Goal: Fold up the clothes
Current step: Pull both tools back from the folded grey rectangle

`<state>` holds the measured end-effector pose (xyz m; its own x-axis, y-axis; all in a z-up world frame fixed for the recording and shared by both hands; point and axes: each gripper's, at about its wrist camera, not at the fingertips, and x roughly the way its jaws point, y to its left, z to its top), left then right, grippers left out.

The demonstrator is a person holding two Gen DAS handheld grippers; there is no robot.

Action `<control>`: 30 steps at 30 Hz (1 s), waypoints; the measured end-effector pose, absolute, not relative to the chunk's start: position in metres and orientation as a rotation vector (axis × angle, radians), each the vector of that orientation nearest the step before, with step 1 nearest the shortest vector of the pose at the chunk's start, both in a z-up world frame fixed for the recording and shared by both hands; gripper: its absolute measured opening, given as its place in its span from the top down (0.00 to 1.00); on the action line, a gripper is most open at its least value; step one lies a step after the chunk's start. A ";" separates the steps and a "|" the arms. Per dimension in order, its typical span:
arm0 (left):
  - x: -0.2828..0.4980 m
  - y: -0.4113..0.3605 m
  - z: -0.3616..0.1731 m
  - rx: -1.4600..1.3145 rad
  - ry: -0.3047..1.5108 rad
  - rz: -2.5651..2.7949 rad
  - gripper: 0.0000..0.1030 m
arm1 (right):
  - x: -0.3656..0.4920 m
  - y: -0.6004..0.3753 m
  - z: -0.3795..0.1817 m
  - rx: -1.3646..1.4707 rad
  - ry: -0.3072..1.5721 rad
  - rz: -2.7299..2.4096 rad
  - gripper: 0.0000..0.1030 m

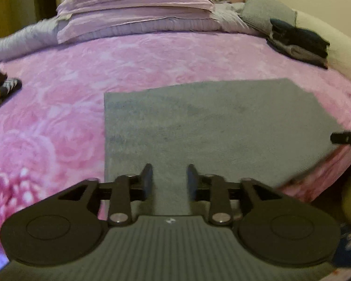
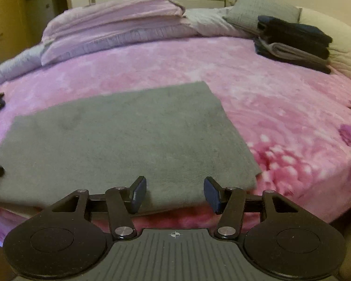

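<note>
**Grey cloth flat on bed, both grippers released**

Flat on the pink blanket near the front edge of the bed: grey cloth, folded to a neat rectangle, no big wrinkles. Same cloth from the right wrist, its near edge reaching the bed's front edge, right corner slightly lifted off the blanket.

Left gripper over the cloth's near left part, jaws parted, nothing between the blue pads — only cloth lying beneath, not pinched. Empty, released.

Right gripper over the cloth's near edge, toward its right corner. Jaws wider apart, pads clear of the fabric. Empty too. Tip of that gripper poking in at the right edge of the left view, just beside the cloth's right side.

Farther back on the right: stack of folded clothes, dark pieces with a grey one in between, well apart from the cloth. Behind it, grey pillow. At the head of the bed, folded lilac bedding. Far left edge: dark garment with white stripes, partly out of frame. Slight motion blur throughout.
</note>
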<state>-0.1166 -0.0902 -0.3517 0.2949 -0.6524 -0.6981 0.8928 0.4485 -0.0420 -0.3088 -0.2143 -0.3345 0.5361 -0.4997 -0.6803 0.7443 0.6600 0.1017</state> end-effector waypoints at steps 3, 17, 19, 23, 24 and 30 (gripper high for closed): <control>-0.131 -0.078 -0.332 0.398 0.721 -1.041 0.67 | -0.311 -0.181 -0.317 0.421 0.659 -0.750 0.47; -0.195 -0.033 -0.265 0.409 0.610 -1.127 0.53 | -0.293 -0.094 -0.267 0.297 0.646 -0.758 0.42; -0.196 -0.031 -0.261 0.408 0.602 -1.126 0.53 | -0.293 -0.090 -0.262 0.290 0.634 -0.751 0.41; -0.195 -0.031 -0.256 0.408 0.586 -1.114 0.45 | -0.289 -0.088 -0.254 0.276 0.615 -0.736 0.41; -0.195 -0.031 -0.256 0.410 0.585 -1.109 0.45 | -0.288 -0.089 -0.254 0.273 0.614 -0.732 0.41; -0.190 -0.041 -0.258 0.430 0.601 -1.098 0.45 | -0.280 -0.100 -0.254 0.269 0.613 -0.713 0.40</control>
<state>-0.1904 -0.0409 -0.2579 0.3245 -0.6928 -0.6440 0.9157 0.4007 0.0305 -0.2799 -0.0995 -0.2535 0.5922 -0.5284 -0.6083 0.6805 0.7323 0.0265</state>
